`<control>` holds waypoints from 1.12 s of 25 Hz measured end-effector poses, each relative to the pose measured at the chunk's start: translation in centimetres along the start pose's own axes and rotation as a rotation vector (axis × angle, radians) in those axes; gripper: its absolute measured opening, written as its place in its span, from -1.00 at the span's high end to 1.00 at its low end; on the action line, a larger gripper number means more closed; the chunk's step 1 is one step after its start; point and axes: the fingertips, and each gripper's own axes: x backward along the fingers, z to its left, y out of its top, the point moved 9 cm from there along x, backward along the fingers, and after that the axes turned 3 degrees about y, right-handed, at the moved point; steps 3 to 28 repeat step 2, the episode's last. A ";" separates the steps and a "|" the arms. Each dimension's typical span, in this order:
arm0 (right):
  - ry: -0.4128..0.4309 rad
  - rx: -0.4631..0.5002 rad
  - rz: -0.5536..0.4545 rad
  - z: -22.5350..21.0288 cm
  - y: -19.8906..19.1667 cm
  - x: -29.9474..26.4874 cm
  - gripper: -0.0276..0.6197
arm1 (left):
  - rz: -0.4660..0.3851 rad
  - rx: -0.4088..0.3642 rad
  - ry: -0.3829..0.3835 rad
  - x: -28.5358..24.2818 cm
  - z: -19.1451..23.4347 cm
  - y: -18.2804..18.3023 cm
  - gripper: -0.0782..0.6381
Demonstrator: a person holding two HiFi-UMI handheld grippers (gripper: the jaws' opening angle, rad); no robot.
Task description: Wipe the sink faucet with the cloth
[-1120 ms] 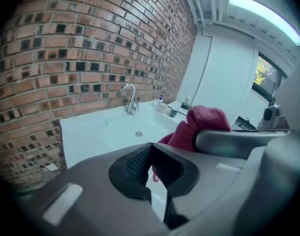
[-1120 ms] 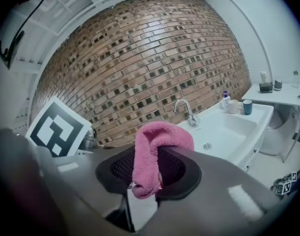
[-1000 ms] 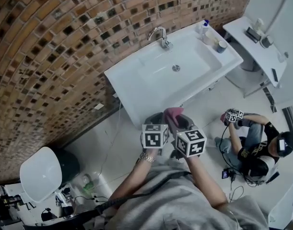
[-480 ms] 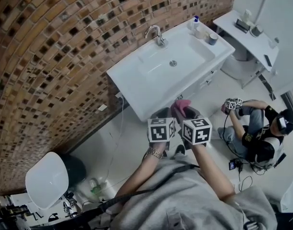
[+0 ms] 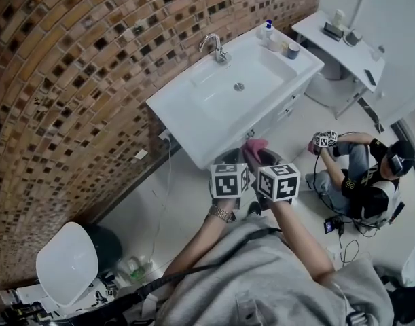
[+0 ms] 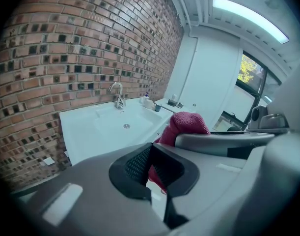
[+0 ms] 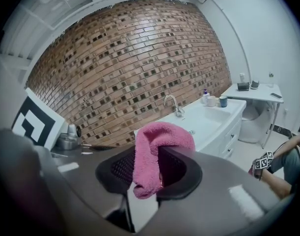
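**Spotter:** Two grippers up. Which one has the cloth?

**Operator:** My right gripper (image 7: 147,149). Its jaws are clamped on the pink terry cloth (image 7: 170,135), with one bunch mounded above the pads and a short tail hanging below. I judge it light, soft and floppy, with nothing fragile about it. It should mould round the spout, but a loose tail could drag. The grip sits near the middle of the fold, which leaves a padded lump in front to wipe with.

**Spotter:** And the left?

**Operator:** My left gripper (image 6: 150,149) has its jaw tips together, and I think nothing is in them. The pink behind its pads seems to be the right gripper's cloth, though that view is cramped.

**Spotter:** What's your pose?

**Operator:** I hold both grippers side by side, close to my chest with my elbows bent. They point toward the white rectangular ceramic sink (image 5: 176,117), just off its near edge. The curved chrome faucet (image 5: 214,48) stands at the far rim against the brick wall, well apart from the cloth. I'd need a long forward reach with the right arm, and the wipe hasn't begun.
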 end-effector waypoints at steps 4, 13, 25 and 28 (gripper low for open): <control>0.002 -0.003 -0.001 0.2 0.1 0.1 0.60 | -0.002 0.007 -0.007 0.1 0.2 0.0 0.74; 0.002 -0.003 -0.001 0.2 0.1 0.1 0.60 | -0.002 0.007 -0.007 0.1 0.2 0.0 0.74; 0.002 -0.003 -0.001 0.2 0.1 0.1 0.60 | -0.002 0.007 -0.007 0.1 0.2 0.0 0.74; 0.002 -0.003 -0.001 0.2 0.1 0.1 0.60 | -0.002 0.007 -0.007 0.1 0.2 0.0 0.74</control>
